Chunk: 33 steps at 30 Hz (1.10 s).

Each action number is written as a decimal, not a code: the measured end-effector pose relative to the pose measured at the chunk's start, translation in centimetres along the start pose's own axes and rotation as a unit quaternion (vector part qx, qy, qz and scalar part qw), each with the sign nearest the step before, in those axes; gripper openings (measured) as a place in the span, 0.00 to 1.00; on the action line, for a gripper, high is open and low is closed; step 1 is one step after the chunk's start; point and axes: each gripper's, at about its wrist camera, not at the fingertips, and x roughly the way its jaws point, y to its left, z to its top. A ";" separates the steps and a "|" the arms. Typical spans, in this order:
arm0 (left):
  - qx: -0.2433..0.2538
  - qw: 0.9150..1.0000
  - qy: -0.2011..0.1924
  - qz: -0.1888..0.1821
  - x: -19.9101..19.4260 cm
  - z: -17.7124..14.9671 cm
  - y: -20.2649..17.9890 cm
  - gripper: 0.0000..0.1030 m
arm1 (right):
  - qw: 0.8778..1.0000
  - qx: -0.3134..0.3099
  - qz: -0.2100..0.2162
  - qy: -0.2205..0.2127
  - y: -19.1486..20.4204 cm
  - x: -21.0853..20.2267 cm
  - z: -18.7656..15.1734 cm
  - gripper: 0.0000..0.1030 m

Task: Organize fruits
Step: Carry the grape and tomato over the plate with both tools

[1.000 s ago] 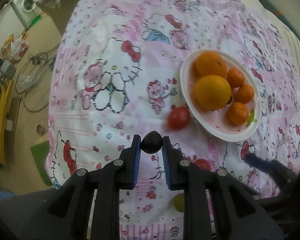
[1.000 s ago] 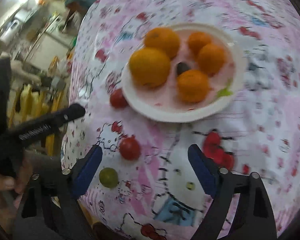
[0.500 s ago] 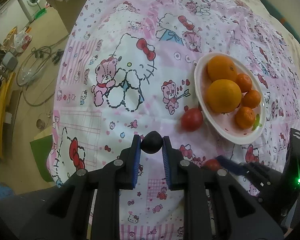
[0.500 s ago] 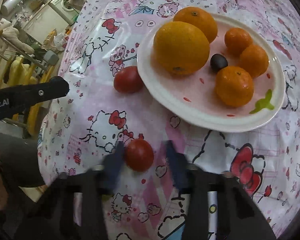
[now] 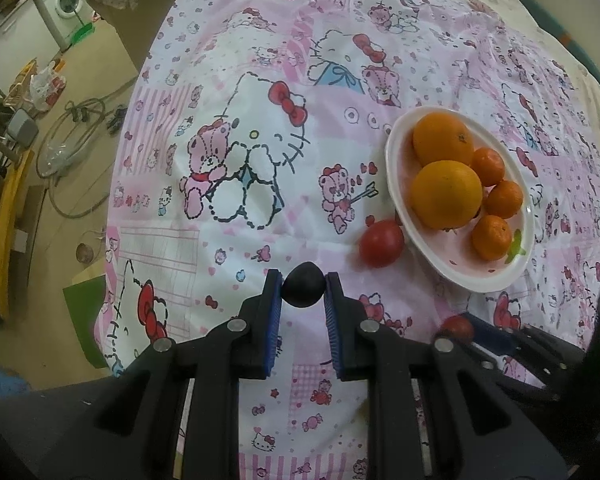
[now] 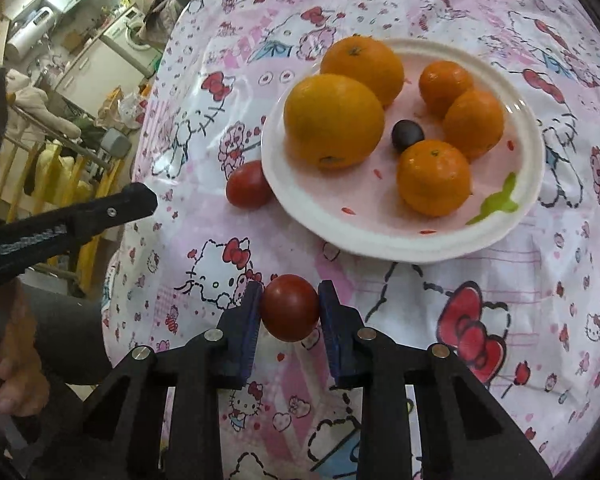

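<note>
My left gripper [image 5: 303, 290] is shut on a dark plum [image 5: 302, 289] and holds it above the cloth, left of the plate. My right gripper [image 6: 289, 307] is shut on a red tomato [image 6: 290, 306] in front of the white plate [image 6: 512, 216]. The plate holds two large oranges [image 6: 334, 120], three small mandarins [image 6: 434, 177] and a dark plum [image 6: 407, 134]. A second red tomato [image 6: 247, 185] lies on the cloth against the plate's left rim; it also shows in the left wrist view [image 5: 381, 242]. The plate shows there too [image 5: 396, 184].
The table has a pink Hello Kitty cloth [image 5: 240, 152]. Its left edge drops to a floor with cables, a washing machine [image 5: 66, 2] and yellow furniture [image 5: 4, 216]. The left gripper's finger [image 6: 100, 214] and the person's hand show left in the right wrist view.
My right gripper has moved down and closed on the red tomato on the cloth. The left gripper has kept the dark plum and drawn back a little from the plate.
</note>
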 end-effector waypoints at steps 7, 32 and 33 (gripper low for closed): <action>0.004 1.000 -0.006 -0.003 -0.3 0.0 -0.4 0.17 | 0.999 0.020 0.024 -0.037 -1.5 -3.3 -1.0 0.29; 0.045 0.992 -0.080 -0.091 -4.1 3.0 -5.9 0.17 | 0.963 0.139 0.153 -0.173 -9.0 -13.1 1.2 0.29; 0.053 0.991 -0.078 -0.092 -4.0 3.6 -6.4 0.17 | 0.964 0.141 0.150 -0.171 -9.3 -13.1 2.1 0.29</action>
